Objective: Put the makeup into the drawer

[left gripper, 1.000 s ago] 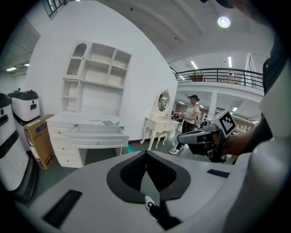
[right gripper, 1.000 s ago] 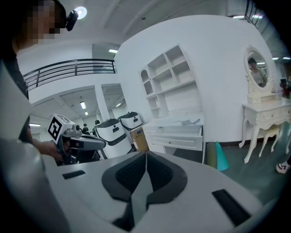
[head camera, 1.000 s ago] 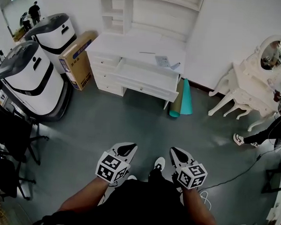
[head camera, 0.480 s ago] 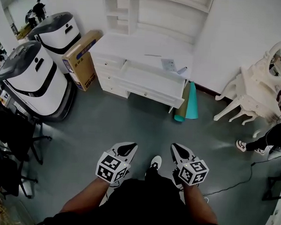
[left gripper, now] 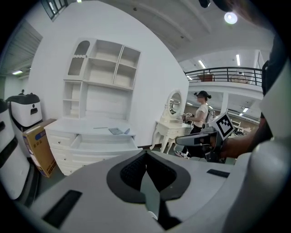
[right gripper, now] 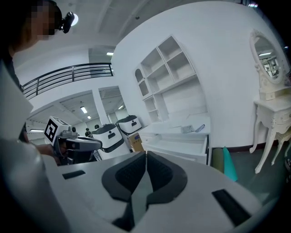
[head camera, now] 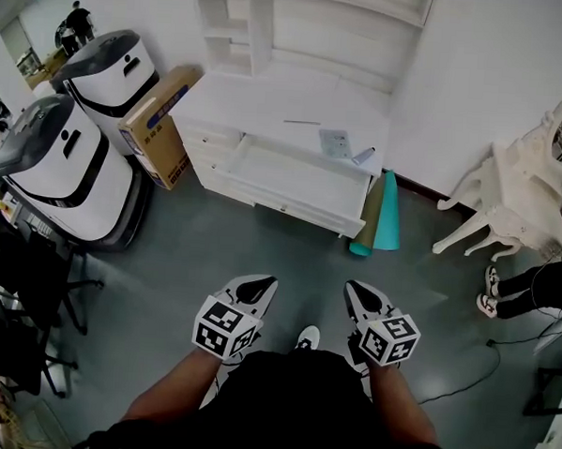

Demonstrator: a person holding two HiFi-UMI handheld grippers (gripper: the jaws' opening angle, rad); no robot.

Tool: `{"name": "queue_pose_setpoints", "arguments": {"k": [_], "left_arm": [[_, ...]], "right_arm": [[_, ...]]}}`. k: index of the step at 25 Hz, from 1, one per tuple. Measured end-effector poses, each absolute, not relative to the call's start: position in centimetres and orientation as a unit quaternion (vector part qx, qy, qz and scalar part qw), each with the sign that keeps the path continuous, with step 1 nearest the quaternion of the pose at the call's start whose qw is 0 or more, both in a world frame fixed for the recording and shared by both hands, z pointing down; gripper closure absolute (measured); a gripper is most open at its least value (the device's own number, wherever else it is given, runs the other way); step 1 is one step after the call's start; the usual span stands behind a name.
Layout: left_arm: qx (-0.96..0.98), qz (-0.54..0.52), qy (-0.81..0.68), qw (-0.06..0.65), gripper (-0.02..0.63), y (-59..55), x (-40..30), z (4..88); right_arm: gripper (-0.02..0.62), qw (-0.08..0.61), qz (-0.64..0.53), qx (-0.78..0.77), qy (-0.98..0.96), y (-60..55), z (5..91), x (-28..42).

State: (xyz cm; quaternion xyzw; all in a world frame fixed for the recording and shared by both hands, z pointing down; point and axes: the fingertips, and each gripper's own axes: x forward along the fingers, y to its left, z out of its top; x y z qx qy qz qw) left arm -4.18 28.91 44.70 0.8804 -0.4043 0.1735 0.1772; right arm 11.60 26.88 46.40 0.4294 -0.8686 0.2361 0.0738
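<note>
While the person stands on the grey floor (head camera: 214, 253) well back from the white bench (head camera: 269, 96), both tools are held low and side by side in front of the body. The left hand-held gripper (head camera: 259, 283) has its jaws together with nothing between them, as its own view shows (left gripper: 145, 154). The right hand-held gripper (head camera: 357, 289) is likewise closed and empty (right gripper: 145, 154). Both point toward the bench. The drawer (head camera: 287, 208) under the bench top stands pulled out toward the person. The makeup lies on the bench top near its right front corner: a flat packet (head camera: 334, 143) and, just beside it and nearer the right edge, a small tube (head camera: 363, 156). A thin dark stick (head camera: 300, 122) lies further back, near the middle of the top. A brown box (head camera: 159, 123) leans at the bench's left end, next to two white machines (head camera: 63, 165). Two rolls (head camera: 388, 215) stand against the wall at the right end. A white dressing table (head camera: 537, 176) stands further right, with another person's legs (head camera: 531, 288) beside it.
</note>
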Motion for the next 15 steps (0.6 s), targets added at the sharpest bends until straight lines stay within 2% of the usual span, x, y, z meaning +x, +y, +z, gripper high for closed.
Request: {"name": "queue_pose_setpoints", "arguments": {"k": [15], "left_arm": [[0.874,0.188,-0.413,0.177,0.595,17.3,3.1,44.6]], "right_arm": [[0.566,0.071,0.244,0.400,-0.881,16.1,47.2,17.5]]}}
